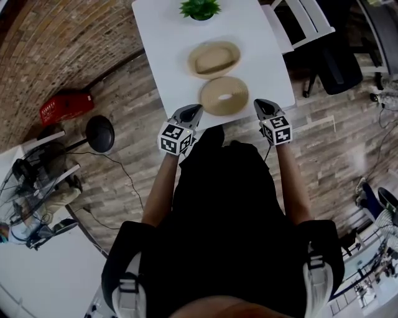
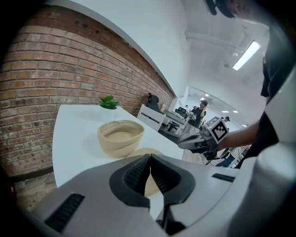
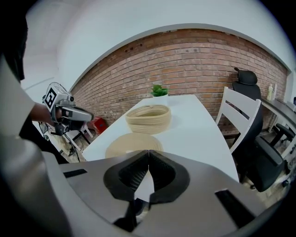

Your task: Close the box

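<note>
A round woven tan box [image 1: 214, 59] [image 2: 120, 137] [image 3: 148, 118] stands open on the white table [image 1: 168, 49]. Its flat round lid [image 1: 223, 96] [image 3: 133, 144] [image 2: 149, 183] lies on the table nearer to me, close to the front edge. My left gripper [image 1: 192, 112] [image 2: 150, 167] hovers at the table's front edge just left of the lid, jaws shut with nothing between them. On the other side of the lid my right gripper [image 1: 262, 107] [image 3: 148, 163] is held at the same edge, also shut and empty. Neither touches the lid.
A small green plant [image 1: 200, 8] [image 2: 109, 102] [image 3: 159, 90] sits at the table's far end. A white chair [image 1: 298, 22] [image 3: 240, 118] and a black office chair [image 1: 339, 65] stand to the right. Left on the floor are a red box [image 1: 65, 107] and a black round lamp base [image 1: 99, 132].
</note>
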The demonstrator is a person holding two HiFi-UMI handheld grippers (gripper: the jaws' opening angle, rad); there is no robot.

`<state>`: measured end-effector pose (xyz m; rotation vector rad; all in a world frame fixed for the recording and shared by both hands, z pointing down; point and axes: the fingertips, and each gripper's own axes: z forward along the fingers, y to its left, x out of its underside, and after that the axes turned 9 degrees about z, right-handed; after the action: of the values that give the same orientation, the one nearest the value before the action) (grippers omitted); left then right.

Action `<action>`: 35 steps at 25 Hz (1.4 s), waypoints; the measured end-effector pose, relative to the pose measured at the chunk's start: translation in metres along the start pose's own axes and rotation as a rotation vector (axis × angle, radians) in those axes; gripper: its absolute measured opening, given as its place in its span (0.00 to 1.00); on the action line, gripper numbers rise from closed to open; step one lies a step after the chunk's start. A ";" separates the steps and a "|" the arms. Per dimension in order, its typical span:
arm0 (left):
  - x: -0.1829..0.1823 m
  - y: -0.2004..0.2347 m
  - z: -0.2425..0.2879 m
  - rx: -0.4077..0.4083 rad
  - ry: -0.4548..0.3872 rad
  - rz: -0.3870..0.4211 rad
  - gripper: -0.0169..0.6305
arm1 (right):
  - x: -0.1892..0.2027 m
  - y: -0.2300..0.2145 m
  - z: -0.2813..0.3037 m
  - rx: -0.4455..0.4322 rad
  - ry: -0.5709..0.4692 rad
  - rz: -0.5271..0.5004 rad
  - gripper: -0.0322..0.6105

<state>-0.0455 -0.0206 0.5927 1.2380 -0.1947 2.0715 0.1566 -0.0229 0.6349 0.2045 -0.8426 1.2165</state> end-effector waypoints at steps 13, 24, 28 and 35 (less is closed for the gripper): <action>-0.001 0.021 0.014 0.062 0.023 0.048 0.06 | -0.006 -0.003 0.008 0.047 -0.028 0.066 0.06; 0.007 0.029 0.021 0.029 0.041 0.006 0.06 | -0.006 -0.005 0.016 0.012 0.003 0.038 0.06; 0.004 0.030 0.024 0.029 0.028 0.003 0.06 | -0.012 -0.011 0.019 0.007 0.008 0.025 0.07; 0.011 0.027 0.030 0.013 0.048 0.043 0.06 | -0.007 -0.003 0.029 -0.027 0.036 0.013 0.08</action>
<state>-0.0442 -0.0488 0.6241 1.2001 -0.1873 2.1408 0.1451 -0.0455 0.6516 0.1549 -0.8297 1.2165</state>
